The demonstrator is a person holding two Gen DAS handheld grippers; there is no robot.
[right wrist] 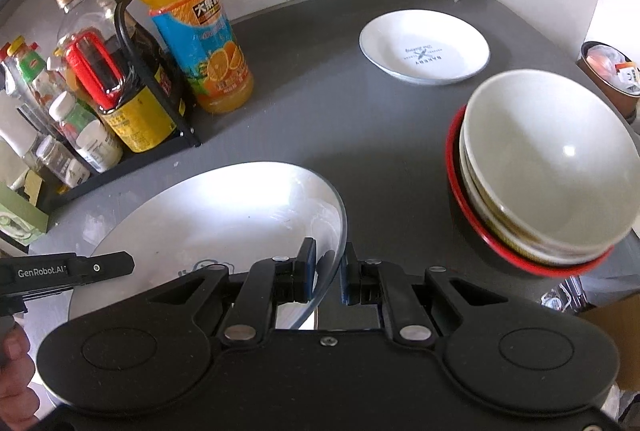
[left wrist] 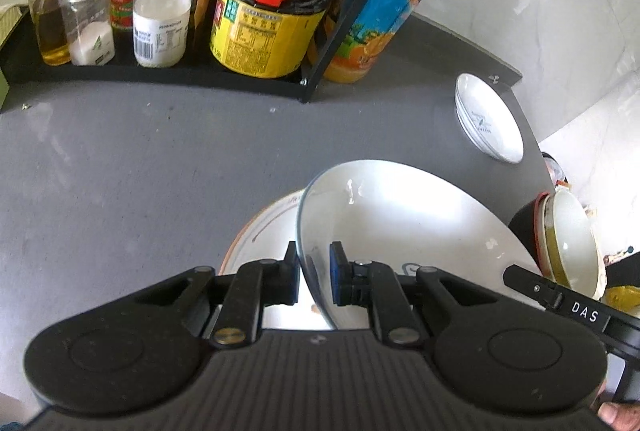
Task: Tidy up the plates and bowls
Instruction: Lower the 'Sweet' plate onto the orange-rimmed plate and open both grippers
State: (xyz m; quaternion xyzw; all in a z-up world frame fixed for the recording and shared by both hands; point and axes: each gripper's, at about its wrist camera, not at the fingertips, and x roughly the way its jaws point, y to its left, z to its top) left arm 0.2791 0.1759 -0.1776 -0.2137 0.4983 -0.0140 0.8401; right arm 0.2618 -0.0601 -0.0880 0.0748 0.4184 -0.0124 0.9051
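Both tools grip one large white plate: the left tool (left wrist: 314,273) pinches its left rim, the right tool (right wrist: 328,273) its right rim. This large white plate (left wrist: 400,223) is tilted above another plate (left wrist: 264,231) on the tabletop (left wrist: 140,159), beside stacked bowls (right wrist: 548,167).

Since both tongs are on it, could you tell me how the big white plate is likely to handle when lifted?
The big white plate looks rigid and glossy, so it may slip in the pads. The left tongs and right tongs pinch opposite rims, so it probably stays level. It seems ceramic: likely heavy and breakable.
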